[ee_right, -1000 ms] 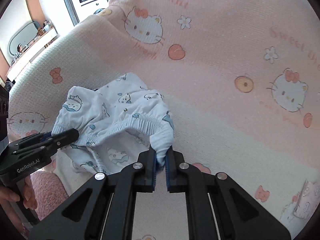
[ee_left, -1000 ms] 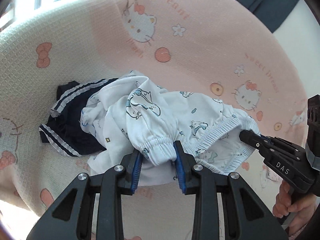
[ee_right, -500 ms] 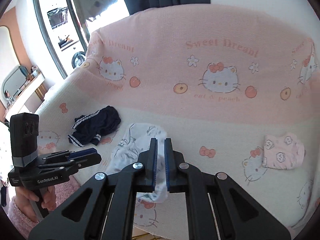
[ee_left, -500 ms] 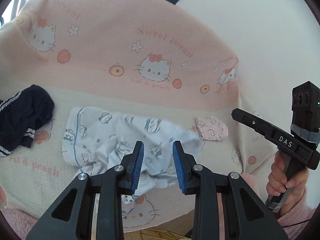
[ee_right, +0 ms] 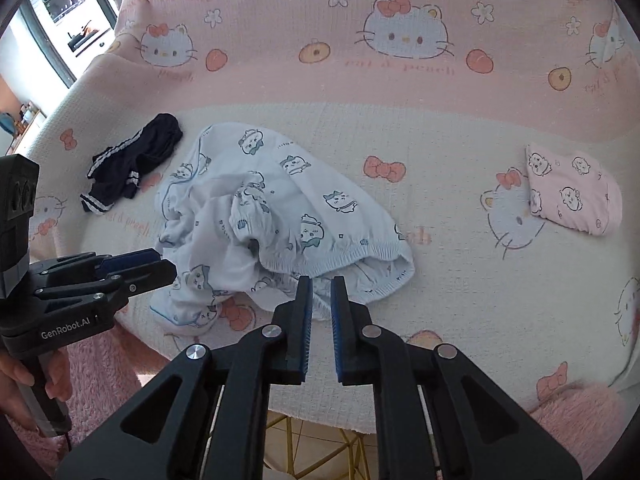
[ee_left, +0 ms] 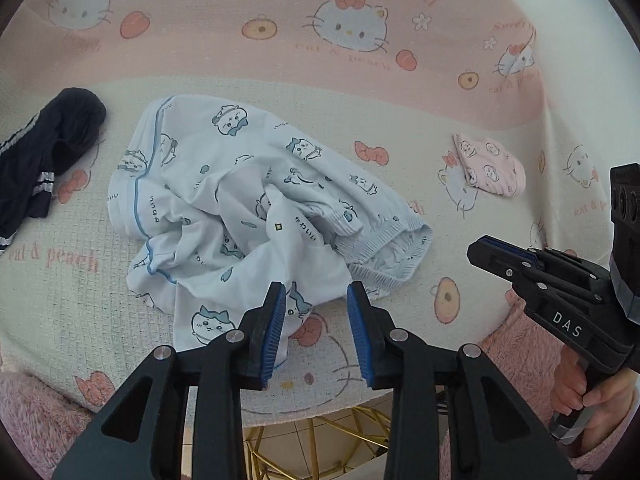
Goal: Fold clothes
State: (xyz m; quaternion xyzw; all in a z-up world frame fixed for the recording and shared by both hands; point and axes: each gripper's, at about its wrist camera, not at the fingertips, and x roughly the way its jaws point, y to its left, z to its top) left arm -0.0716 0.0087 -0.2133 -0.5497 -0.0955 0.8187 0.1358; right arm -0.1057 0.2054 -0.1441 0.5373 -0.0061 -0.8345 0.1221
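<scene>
White printed pants (ee_left: 248,216) lie crumpled on the pink blanket (ee_left: 360,92), between the navy garment (ee_left: 44,152) and the small pink folded piece (ee_left: 488,168). Long axis runs left-right; elastic waistband faces the right side. Left gripper (ee_left: 316,308): jaws spread, empty, over the near hem. Right gripper (ee_right: 320,300): jaws narrowly apart, empty, just before the waistband, and nearer it.

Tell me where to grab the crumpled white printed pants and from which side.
Grip the white printed pants at the gathered elastic waistband, coming from the near edge. It is a firm, thick band facing the right tool, whose jaws stand open just before it.
</scene>
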